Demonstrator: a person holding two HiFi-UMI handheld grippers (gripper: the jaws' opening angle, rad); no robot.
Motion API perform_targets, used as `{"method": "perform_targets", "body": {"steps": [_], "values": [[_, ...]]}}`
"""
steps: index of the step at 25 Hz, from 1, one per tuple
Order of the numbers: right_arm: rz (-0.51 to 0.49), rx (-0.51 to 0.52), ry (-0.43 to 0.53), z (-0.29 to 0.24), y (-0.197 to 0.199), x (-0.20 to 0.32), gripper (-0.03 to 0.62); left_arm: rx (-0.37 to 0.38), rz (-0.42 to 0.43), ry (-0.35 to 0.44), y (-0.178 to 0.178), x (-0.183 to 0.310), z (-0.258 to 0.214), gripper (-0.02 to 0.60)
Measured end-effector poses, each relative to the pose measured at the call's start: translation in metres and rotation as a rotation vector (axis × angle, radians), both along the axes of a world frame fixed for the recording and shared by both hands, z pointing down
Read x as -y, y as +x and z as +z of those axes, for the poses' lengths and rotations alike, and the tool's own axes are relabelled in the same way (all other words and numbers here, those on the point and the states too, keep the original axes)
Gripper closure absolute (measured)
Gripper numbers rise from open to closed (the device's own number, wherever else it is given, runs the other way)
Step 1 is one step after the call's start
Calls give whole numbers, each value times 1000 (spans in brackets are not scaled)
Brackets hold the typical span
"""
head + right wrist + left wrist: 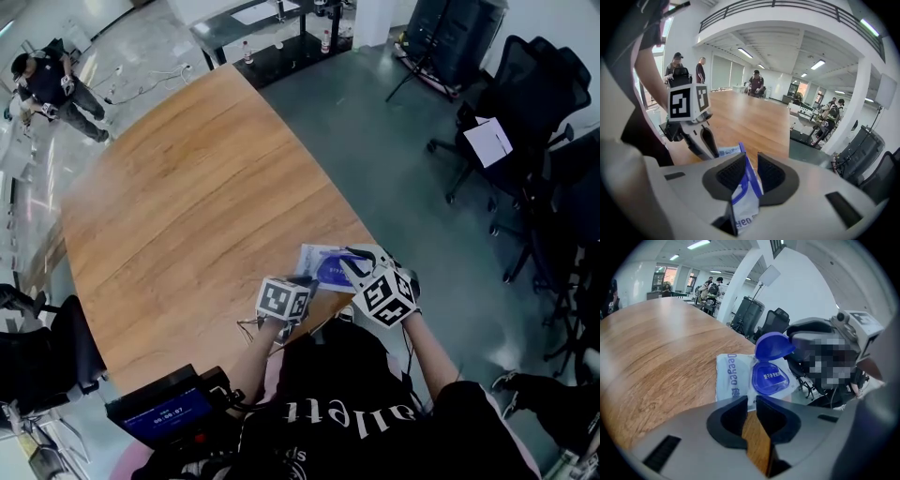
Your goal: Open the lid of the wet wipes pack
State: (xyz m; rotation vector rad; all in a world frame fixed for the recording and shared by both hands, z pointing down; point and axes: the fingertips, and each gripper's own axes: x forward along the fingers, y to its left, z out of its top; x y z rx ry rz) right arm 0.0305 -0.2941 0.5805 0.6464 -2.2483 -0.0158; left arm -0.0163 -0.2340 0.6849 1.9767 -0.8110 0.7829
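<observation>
While R gripper (750, 159) clamps: jaws closed on one end of the wet wipes pack (745, 197), white-and-blue film bunched btwn the pads, so pack is pinned
L gripper (751, 401): jaws nearly together, slim gap w/ only wood showing thru it, carrying nothing; tips just short of pack's near edge
pack vs L gripper: straight ahead and a touch right, lying on the counter (187, 187) close to its near edge; long axis runs across L gripper's line, L-to-R in front of the person
pack ends: printed end toward L side, other end in R gripper's bite
lid (773, 345): blue, stands tilted up at the far side of the blue oval base (769, 378), so hinge side lies away from L gripper
nearer gripper: L is the free one and looks straight at the lid; R is busy holding
step (my read): lid looks open already, job approx done
next move turns on: if lid needs folding further back, L goes fwd over the base, away from the person, along pack's short axis, while R stops the pack sliding
</observation>
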Motion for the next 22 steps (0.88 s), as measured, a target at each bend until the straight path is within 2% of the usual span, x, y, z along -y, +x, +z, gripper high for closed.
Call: {"method": "perform_targets", "body": {"steps": [8,12,19,22], "values": [[94,72,-35,6,7,56,514,-18,-38,16,-3,6,-6,522],[100,24,-70,29,10,76,514,-26,-52,19,-4,8,-5,523],[36,-92,-145,67,10,87,514,-8,-70,30,-10,15,-10,523],[29,-97,-145,70,8,87,514,-11,-78,31,-11,14,-9,523]]}}
